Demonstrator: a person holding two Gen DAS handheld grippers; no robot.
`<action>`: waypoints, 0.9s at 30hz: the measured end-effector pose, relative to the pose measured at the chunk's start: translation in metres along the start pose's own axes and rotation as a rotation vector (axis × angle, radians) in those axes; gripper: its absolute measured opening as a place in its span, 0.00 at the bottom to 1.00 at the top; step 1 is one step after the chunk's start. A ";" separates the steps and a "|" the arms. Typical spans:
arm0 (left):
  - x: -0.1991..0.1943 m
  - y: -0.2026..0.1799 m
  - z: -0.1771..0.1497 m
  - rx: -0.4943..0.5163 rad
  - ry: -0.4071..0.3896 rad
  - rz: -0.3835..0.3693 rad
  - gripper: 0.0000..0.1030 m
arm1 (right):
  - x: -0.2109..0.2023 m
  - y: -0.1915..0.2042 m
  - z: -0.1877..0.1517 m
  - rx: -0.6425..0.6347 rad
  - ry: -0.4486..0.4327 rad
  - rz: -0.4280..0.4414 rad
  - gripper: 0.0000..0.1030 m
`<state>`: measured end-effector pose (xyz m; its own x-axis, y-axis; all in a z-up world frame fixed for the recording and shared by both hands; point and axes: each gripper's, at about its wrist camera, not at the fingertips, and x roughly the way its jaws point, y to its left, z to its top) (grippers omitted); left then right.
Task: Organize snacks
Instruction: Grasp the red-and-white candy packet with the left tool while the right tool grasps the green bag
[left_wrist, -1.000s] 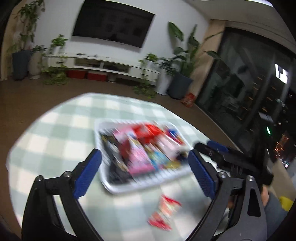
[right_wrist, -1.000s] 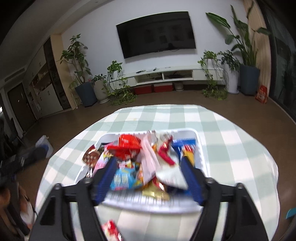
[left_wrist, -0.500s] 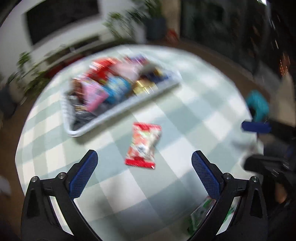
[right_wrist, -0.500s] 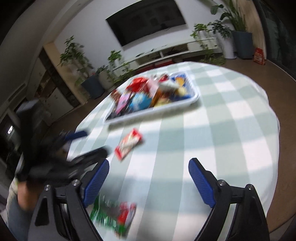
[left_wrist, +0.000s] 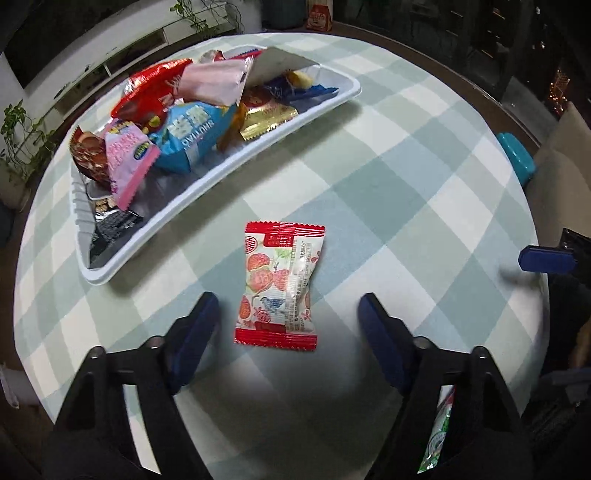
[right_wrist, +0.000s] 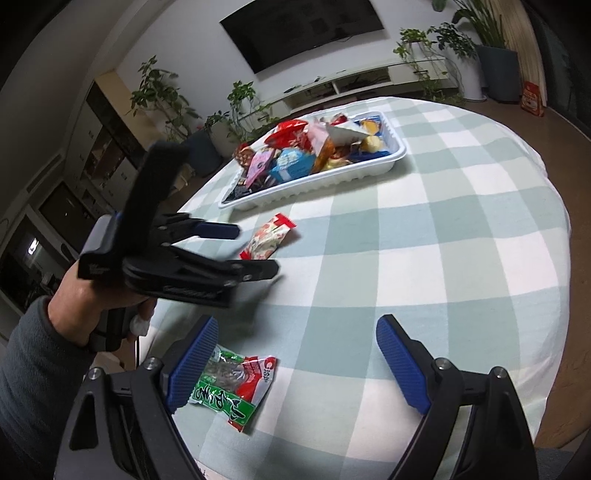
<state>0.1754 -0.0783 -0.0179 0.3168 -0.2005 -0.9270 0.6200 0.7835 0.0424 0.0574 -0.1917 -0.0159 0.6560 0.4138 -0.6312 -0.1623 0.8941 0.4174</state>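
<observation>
A white tray (left_wrist: 280, 133) piled with several snack packets stands at the far side of the round checked table; it also shows in the right wrist view (right_wrist: 369, 168). A red and white snack packet (left_wrist: 281, 284) lies flat in front of the tray, also seen in the right wrist view (right_wrist: 269, 238). My left gripper (left_wrist: 288, 314) is open and empty, its jaws on either side of this packet's near end. A green and red packet (right_wrist: 232, 384) lies near the front edge. My right gripper (right_wrist: 295, 365) is open and empty, its left pad beside that packet.
The left gripper and the hand holding it (right_wrist: 177, 258) cross the left of the right wrist view. The table edge (right_wrist: 554, 295) drops off to the right. A teal object (left_wrist: 515, 157) and a chair sit beyond the table. Plants and a TV stand line the far wall.
Both grippers pulled back from the tray and dropped toward the table. The left one closed in on the red and white packet; the right one came down over the green packet.
</observation>
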 end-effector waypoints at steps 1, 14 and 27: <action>0.004 0.003 0.001 -0.019 0.002 -0.020 0.62 | 0.000 0.002 0.000 -0.010 0.000 0.000 0.87; -0.010 0.029 -0.024 -0.175 -0.068 -0.081 0.30 | -0.005 0.026 0.003 -0.197 0.026 0.028 0.87; -0.032 0.061 -0.069 -0.279 -0.150 -0.113 0.30 | 0.041 0.094 -0.022 -0.913 0.315 0.070 0.76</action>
<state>0.1529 0.0165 -0.0110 0.3724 -0.3635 -0.8540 0.4435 0.8780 -0.1803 0.0525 -0.0866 -0.0172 0.4167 0.3791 -0.8262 -0.7908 0.5994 -0.1239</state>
